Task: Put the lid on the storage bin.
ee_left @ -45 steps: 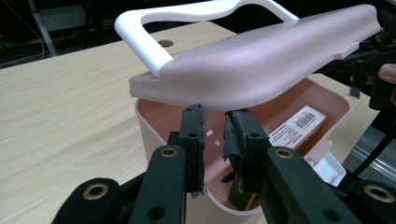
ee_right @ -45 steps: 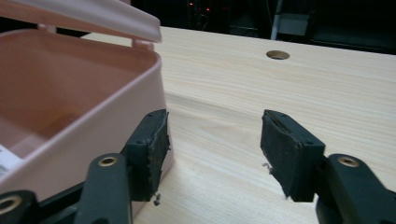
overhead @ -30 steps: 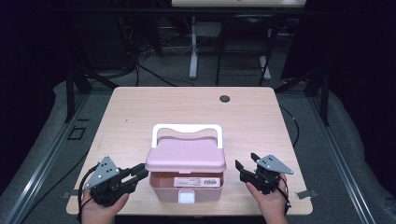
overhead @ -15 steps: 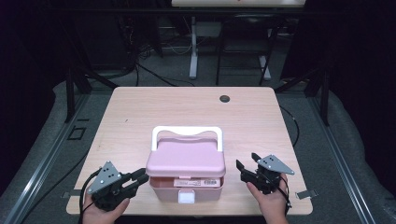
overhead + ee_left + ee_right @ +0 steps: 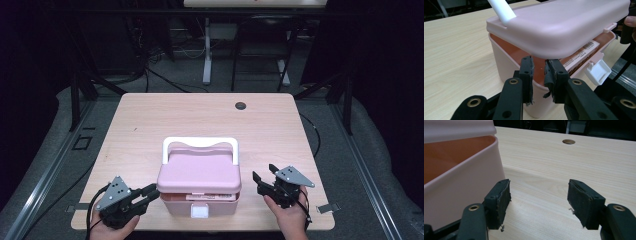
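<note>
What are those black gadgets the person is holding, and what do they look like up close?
They are two handheld grippers. The left gripper and right gripper are black, each topped by a grey three-cornered plate with small holes. Each has two black jaws with worn, fraying pads and brass-coloured rivets. A black cable trails from each.

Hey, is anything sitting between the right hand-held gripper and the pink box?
Nothing visible. The right hand-held gripper hangs open just right of the box, with bare table between them. In the right gripper view, one pad is beside the box wall.
</note>
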